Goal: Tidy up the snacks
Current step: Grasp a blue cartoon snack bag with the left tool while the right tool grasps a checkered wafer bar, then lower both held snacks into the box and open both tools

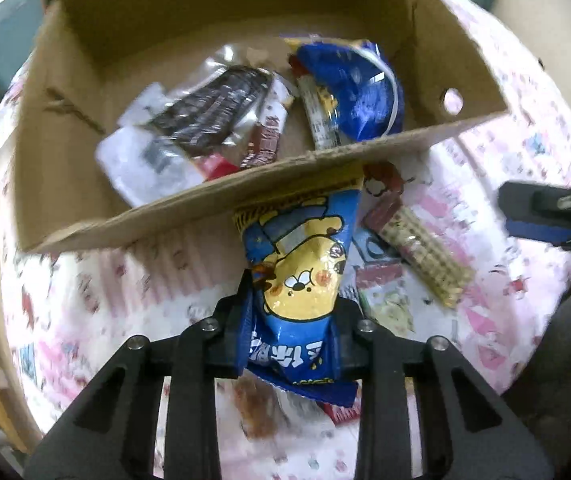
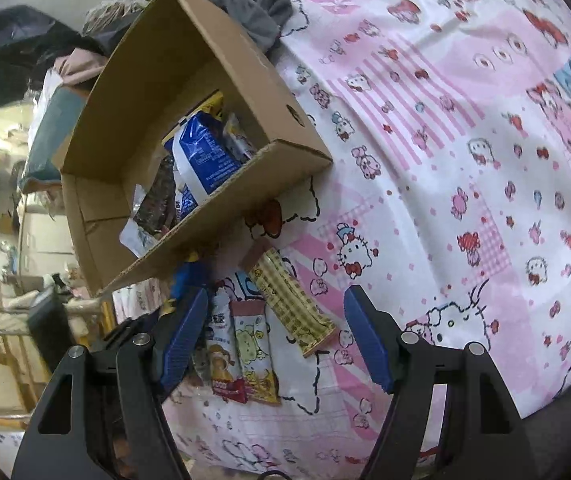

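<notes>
Blue bag (image 1: 301,280) is clamped by left gripper (image 1: 291,320) near box (image 1: 245,196); right gripper (image 2: 277,336) is held open, empty, over bars (image 2: 289,300).

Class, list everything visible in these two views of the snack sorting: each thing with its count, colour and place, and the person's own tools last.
cardboard box: one, brown, open, on the bedsheet
snacks in the box: several, blue, dark and white packets, on its floor
blue bear packet: one, blue and yellow, outside the box's near wall, pinched in the left claw
loose packets: at least three, yellow, pink and red, on the sheet
bedsheet: one, pink and white cartoon print
left claw: shut on the packet
right claw: open, above the loose packets
</notes>
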Action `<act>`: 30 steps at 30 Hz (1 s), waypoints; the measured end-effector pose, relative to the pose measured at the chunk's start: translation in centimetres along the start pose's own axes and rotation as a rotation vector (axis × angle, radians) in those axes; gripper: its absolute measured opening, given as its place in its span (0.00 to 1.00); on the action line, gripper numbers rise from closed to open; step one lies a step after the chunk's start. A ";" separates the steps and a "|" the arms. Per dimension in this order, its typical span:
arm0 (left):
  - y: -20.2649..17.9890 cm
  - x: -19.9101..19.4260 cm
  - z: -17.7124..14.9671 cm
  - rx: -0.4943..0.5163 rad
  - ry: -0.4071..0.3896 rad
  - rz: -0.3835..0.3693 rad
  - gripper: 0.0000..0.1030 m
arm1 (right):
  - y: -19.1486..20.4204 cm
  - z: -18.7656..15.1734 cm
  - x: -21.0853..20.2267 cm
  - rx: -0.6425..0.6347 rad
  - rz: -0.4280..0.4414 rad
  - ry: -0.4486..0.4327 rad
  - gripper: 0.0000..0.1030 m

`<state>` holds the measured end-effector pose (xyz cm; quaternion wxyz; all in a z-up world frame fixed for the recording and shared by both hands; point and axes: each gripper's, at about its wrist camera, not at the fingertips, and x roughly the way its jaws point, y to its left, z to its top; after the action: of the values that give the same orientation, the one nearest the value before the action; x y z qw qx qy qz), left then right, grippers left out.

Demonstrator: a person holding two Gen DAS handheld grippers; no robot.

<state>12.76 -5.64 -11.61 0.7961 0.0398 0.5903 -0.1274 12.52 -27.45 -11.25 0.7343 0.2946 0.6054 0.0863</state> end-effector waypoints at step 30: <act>5.3 -7.8 -6.7 -0.323 -0.094 0.111 0.25 | 4.7 -4.1 3.3 -0.344 -0.134 0.114 0.27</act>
<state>5.77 2.16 -6.64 0.8246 -0.0621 0.5621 0.0118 10.59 -20.73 -11.83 0.7424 0.1185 0.6407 0.1559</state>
